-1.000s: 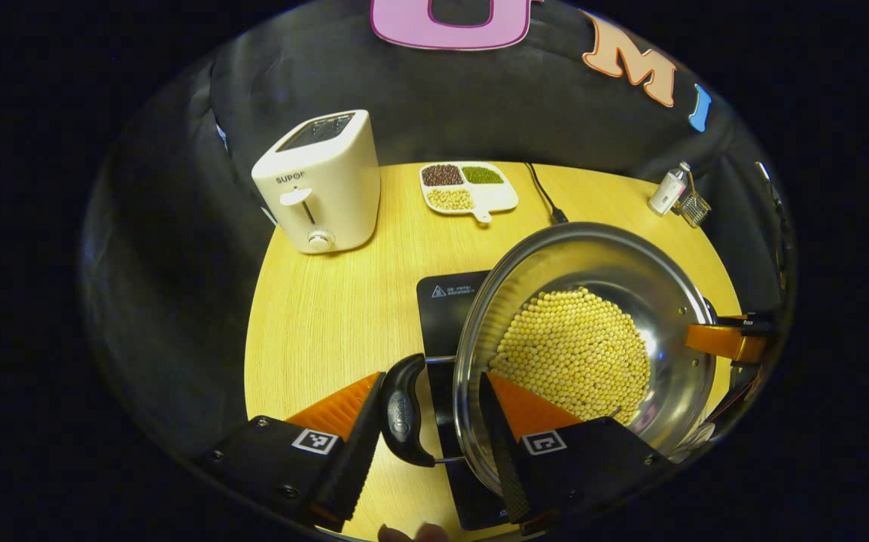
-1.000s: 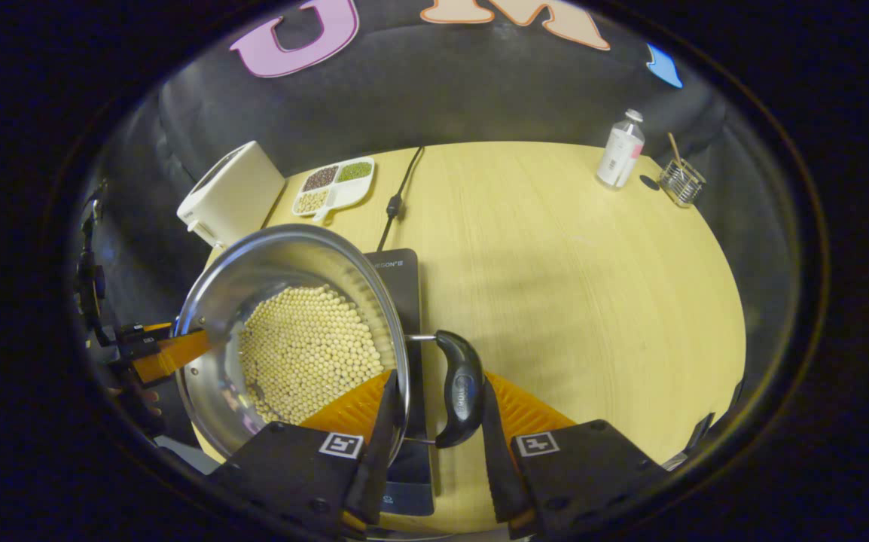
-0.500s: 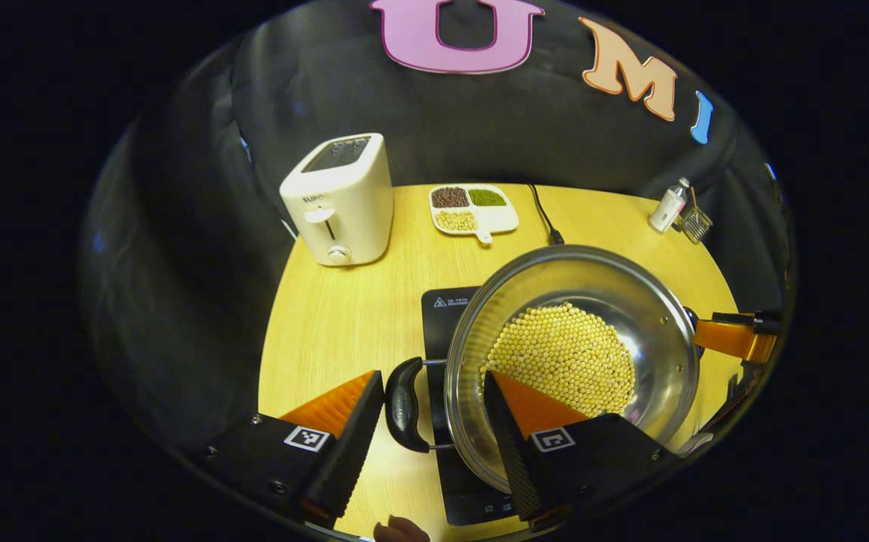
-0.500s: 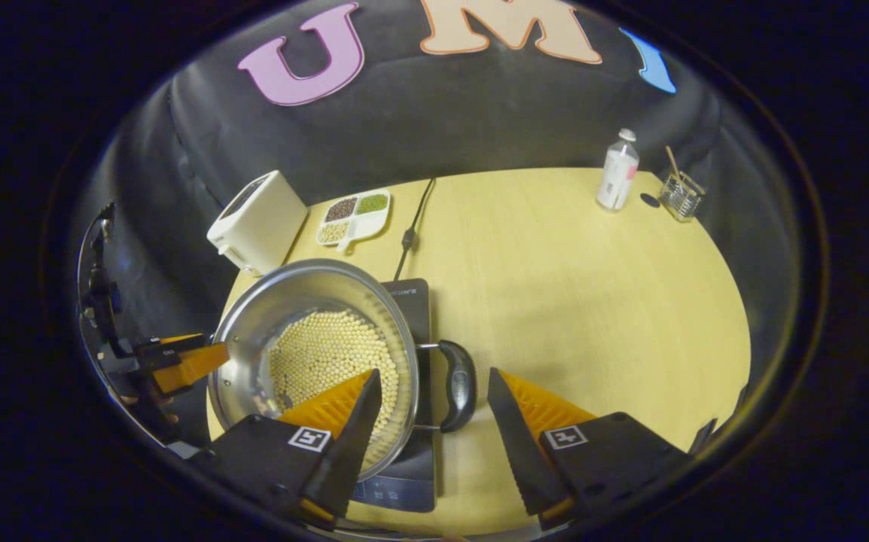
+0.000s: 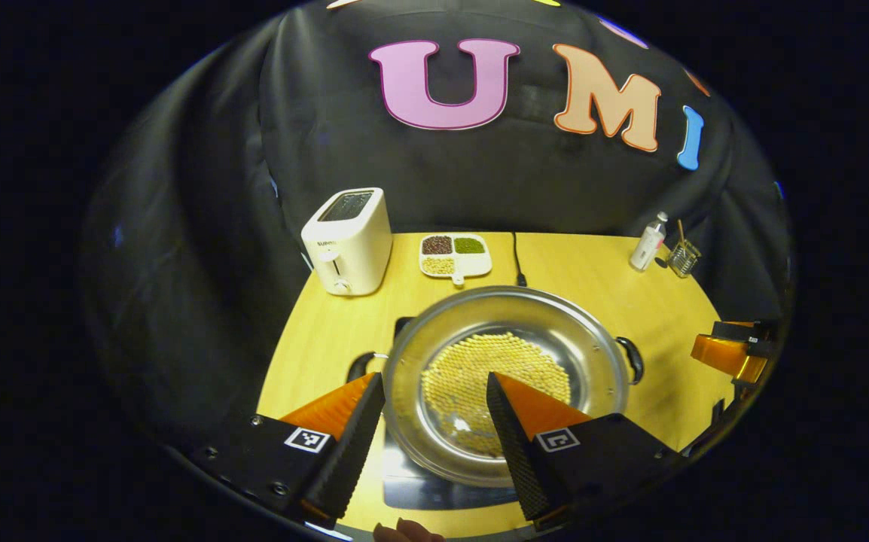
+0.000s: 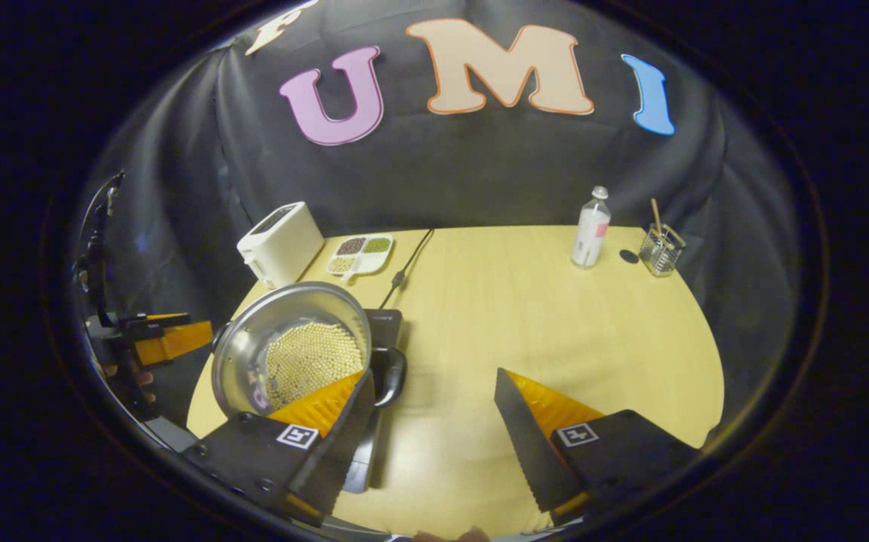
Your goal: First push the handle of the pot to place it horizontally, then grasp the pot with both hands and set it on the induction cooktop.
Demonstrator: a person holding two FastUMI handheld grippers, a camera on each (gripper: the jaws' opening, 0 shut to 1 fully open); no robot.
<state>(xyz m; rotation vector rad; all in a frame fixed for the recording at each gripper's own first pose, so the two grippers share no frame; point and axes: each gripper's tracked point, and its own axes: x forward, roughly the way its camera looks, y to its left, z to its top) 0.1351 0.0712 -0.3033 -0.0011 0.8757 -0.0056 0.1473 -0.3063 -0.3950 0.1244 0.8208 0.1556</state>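
Now both tools have let go and pulled back toward the near edge of the counter (image 6: 555, 316). The left tool (image 5: 434, 444) has its fingers spread wide with nothing between them; a second ago they flanked the pot's left handle (image 5: 360, 365), which now lies beyond their tips and apart from them. The right tool (image 6: 434, 444) is likewise gaping and empty, its near-side finger crossing in front of the right handle (image 6: 393, 373) without gripping it. Half a second ago each tool was already open around its handle, so the release is finished and the retreat is under way.

The pot (image 5: 506, 376), holding a bed of pale beans (image 5: 480, 369), sits flat on the dark induction cooktop (image 5: 434, 489), both handles out to the sides. By my reckoning the placement is done and only clearing away remains.

Farther off stand a toaster (image 5: 348, 241), a divided dish (image 5: 455, 254), a bottle (image 6: 590, 226) and a small glass holder (image 6: 660, 248).
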